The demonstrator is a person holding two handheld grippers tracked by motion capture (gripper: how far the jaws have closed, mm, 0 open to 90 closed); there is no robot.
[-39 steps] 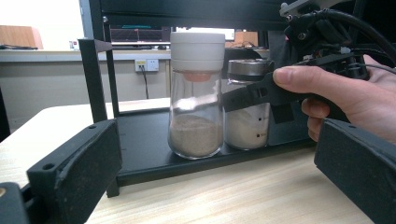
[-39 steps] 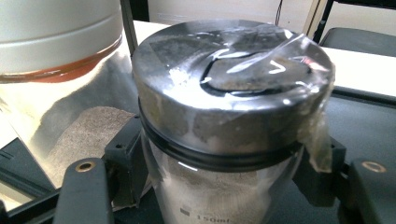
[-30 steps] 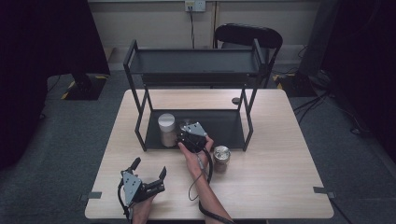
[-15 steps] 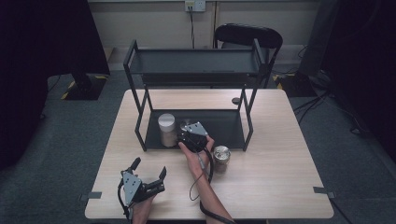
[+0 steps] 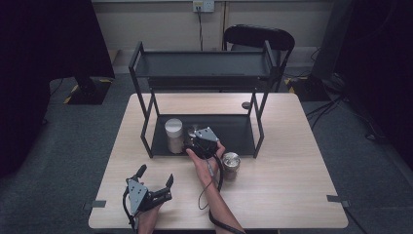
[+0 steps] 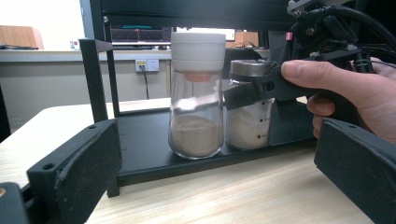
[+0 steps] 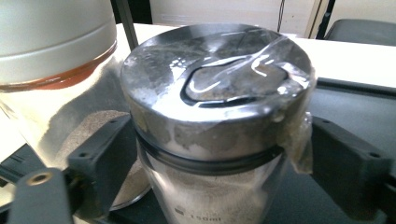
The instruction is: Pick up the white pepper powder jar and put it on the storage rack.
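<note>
Wooden tabletop carries a black shelf rack (image 5: pixel 151 141), on whose bottom tray the right gripper (image 7: pixel 219 154) has just been opening around a steel-lidded jar (image 7: pixel 215 107), apparently to leave it beside the white-capped jar (image 6: pixel 196 93); its pads look slightly apart from the glass. Idle nearer the person, the left gripper (image 5: pixel 155 176) gapes, holding nothing; the jar's base is cut off.
</note>
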